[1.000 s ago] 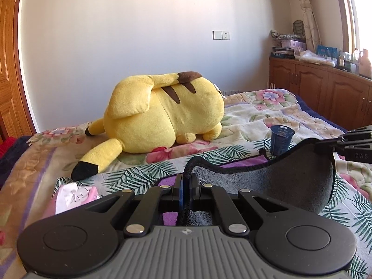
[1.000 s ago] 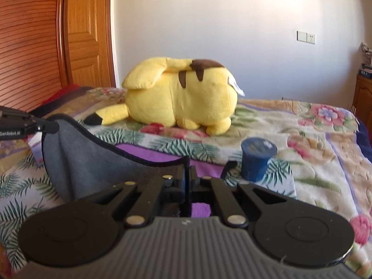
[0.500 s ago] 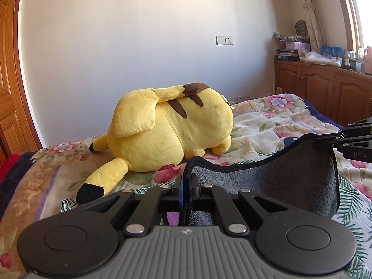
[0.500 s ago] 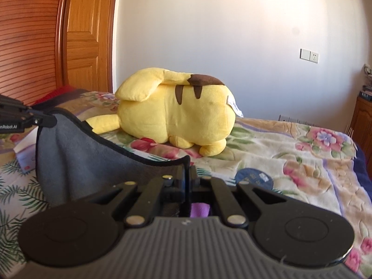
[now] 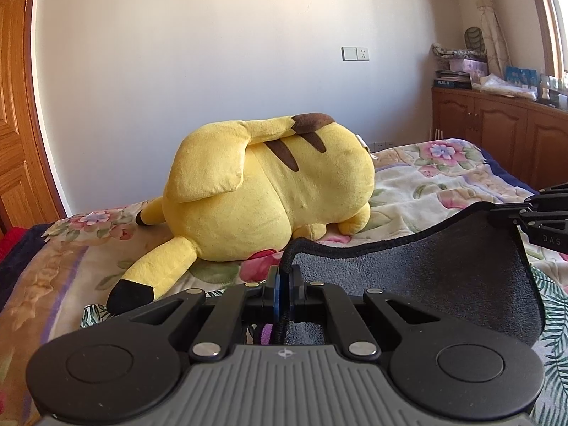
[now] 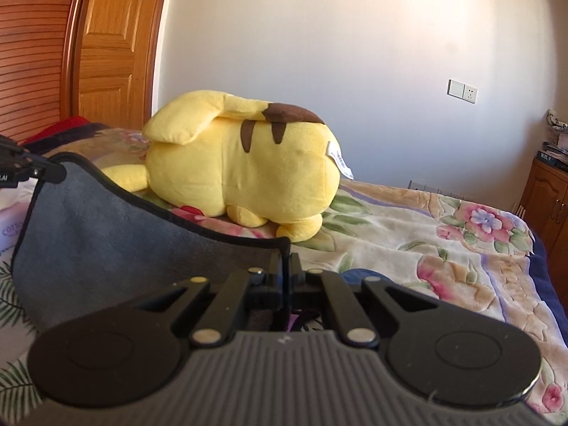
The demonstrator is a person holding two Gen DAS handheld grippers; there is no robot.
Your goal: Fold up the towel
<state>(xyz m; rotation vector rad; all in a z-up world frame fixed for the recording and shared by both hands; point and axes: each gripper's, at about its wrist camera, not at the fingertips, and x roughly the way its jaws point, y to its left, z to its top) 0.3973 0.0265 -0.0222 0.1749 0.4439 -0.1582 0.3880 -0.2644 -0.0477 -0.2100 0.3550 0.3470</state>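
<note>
The left gripper has its fingers clamped on one corner of the grey towel; the right gripper pinches the other corner the same way. The towel hangs between them above the bed, its top edge sagging. A yellow plush lies on the bed beyond. A blue cup shows just behind the right gripper's fingers.

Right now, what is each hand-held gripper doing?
Left hand-held gripper: closed on a corner of the grey towel.
Right hand-held gripper: closed on the towel's other corner.
</note>
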